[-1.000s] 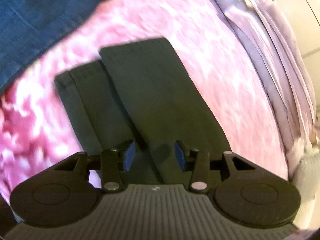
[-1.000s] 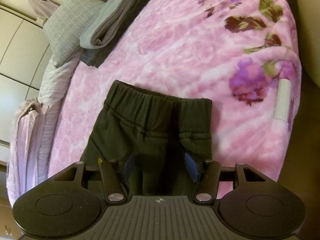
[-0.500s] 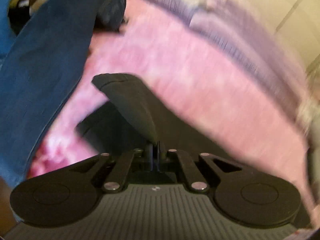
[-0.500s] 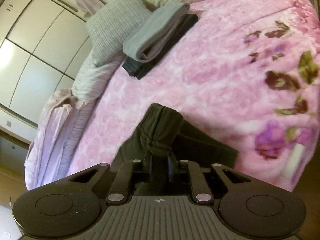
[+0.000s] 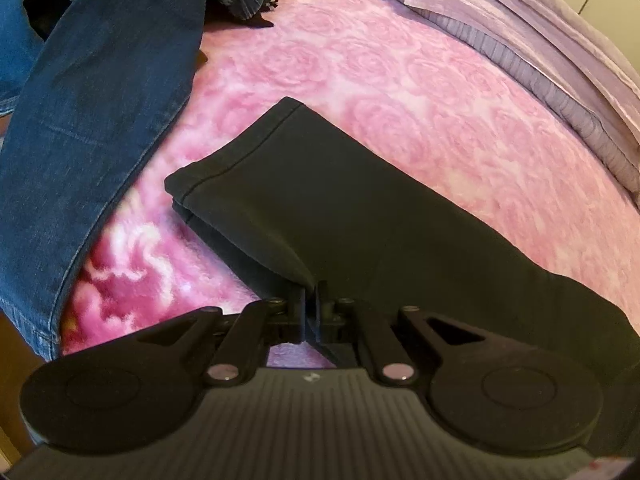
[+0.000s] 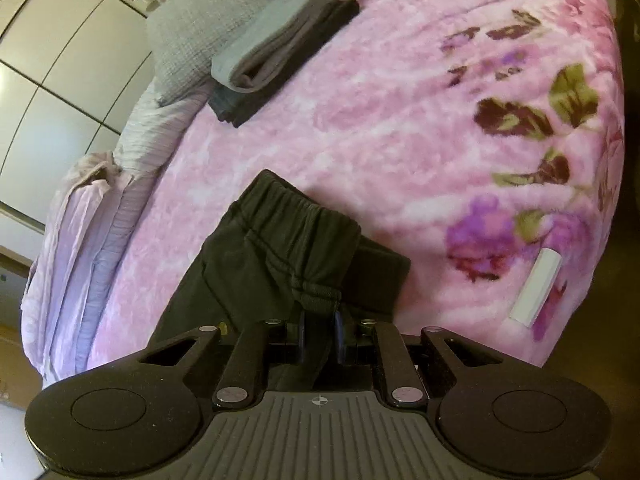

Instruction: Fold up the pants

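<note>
Dark green pants (image 5: 340, 216) lie on a pink flowered blanket (image 5: 400, 80). In the left wrist view the two legs are stacked, hems pointing away, and my left gripper (image 5: 311, 312) is shut on the edge of the upper leg, lifting it a little. In the right wrist view the elastic waistband (image 6: 296, 216) is bunched and raised off the blanket, and my right gripper (image 6: 320, 330) is shut on that waistband fabric. The lower layer of the pants (image 6: 380, 276) stays flat on the bed.
Blue jeans (image 5: 88, 112) lie spread at the left of the legs. A stack of folded clothes (image 6: 276, 52) and a grey pillow (image 6: 196, 28) sit at the far end of the bed. A lilac sheet (image 6: 80, 264) hangs along the bed's side. A small white label (image 6: 536, 288) lies near the blanket's corner.
Both grippers went from open over the flat pants to shut on the fabric. The upper leg and the waistband have been lifted and pulled across over the layer beneath.
</note>
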